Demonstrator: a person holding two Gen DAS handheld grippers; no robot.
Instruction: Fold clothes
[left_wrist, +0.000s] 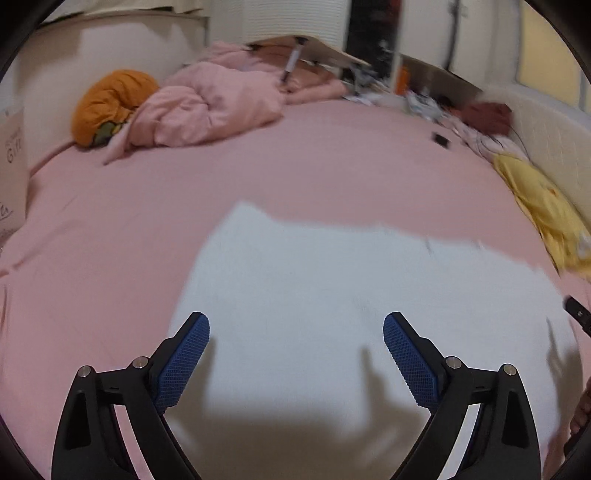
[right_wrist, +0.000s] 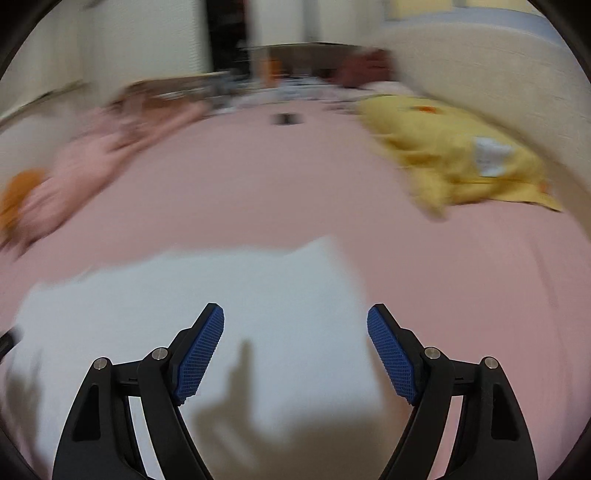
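A white garment (left_wrist: 332, 288) lies flat on the pink bed sheet (left_wrist: 258, 155), folded into a broad rectangle. My left gripper (left_wrist: 295, 325) hangs above its near left part, open, with nothing between its blue pads. In the right wrist view the same white garment (right_wrist: 207, 295) shows blurred, its right edge running under my right gripper (right_wrist: 295, 317), which is open and holds nothing. The tip of the right gripper (left_wrist: 578, 314) peeks in at the right edge of the left wrist view. Both grippers cast shadows on the cloth.
A yellow garment (right_wrist: 461, 158) lies at the bed's right side by the padded wall. A pink quilt (left_wrist: 207, 103) and an orange cushion (left_wrist: 110, 103) sit at the far left. A small dark object (left_wrist: 441, 140) and assorted clutter (left_wrist: 424, 99) lie at the far end.
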